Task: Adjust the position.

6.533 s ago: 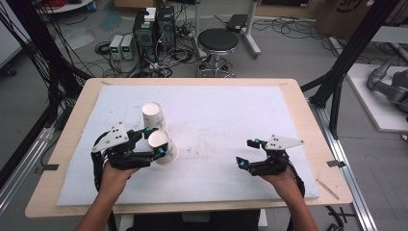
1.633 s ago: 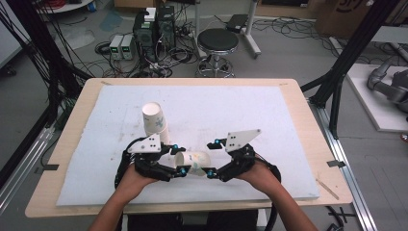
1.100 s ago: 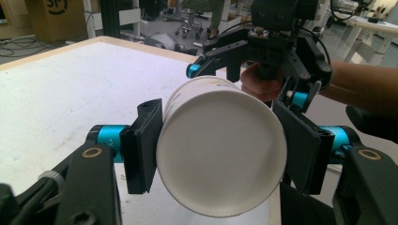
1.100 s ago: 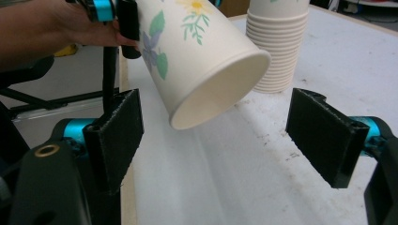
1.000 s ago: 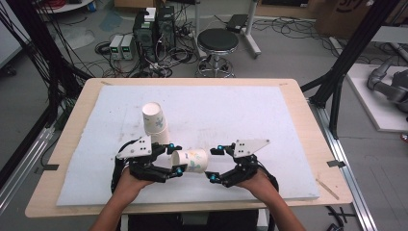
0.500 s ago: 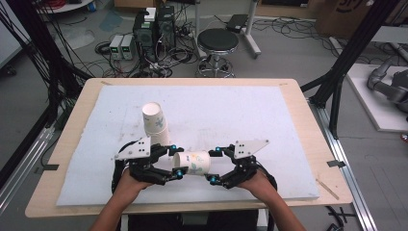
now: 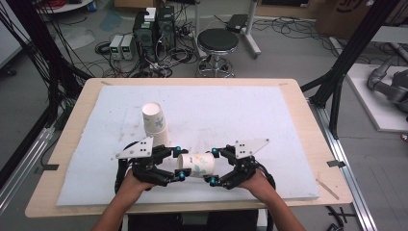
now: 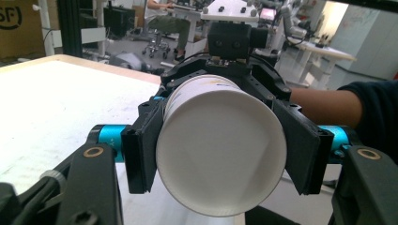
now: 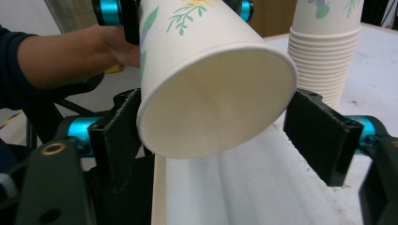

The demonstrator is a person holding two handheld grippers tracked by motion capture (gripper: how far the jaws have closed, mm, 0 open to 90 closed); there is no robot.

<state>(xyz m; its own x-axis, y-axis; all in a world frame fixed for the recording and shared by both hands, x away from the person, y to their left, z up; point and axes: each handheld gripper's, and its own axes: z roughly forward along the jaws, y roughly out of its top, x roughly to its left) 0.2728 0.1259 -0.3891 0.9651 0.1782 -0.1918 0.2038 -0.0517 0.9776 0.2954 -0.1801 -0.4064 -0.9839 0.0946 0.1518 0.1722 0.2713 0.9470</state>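
A white paper cup with a flower print (image 7: pixel 197 165) hangs on its side just above the white mat, near the front edge. My left gripper (image 7: pixel 180 163) is shut on its base end; in the left gripper view the cup's flat bottom (image 8: pixel 220 154) faces the camera with both pads pressed on its sides. My right gripper (image 7: pixel 212 166) stands open around the mouth end. In the right gripper view the cup's rim (image 9: pixel 216 93) lies against the left pad (image 9: pixel 117 140), with a gap to the right pad (image 9: pixel 319 136).
A stack of upturned paper cups (image 7: pixel 155 122) stands on the white mat (image 7: pixel 250 110) just behind my left gripper, and also rises at the top right as the cup stack (image 9: pixel 324 47). The table's wooden front edge (image 7: pixel 192 208) lies close below both hands.
My left gripper carried one cup off the stack toward the middle front, and the right gripper came in from the right to the cup's mouth. Over the last half second hardly anything moved.
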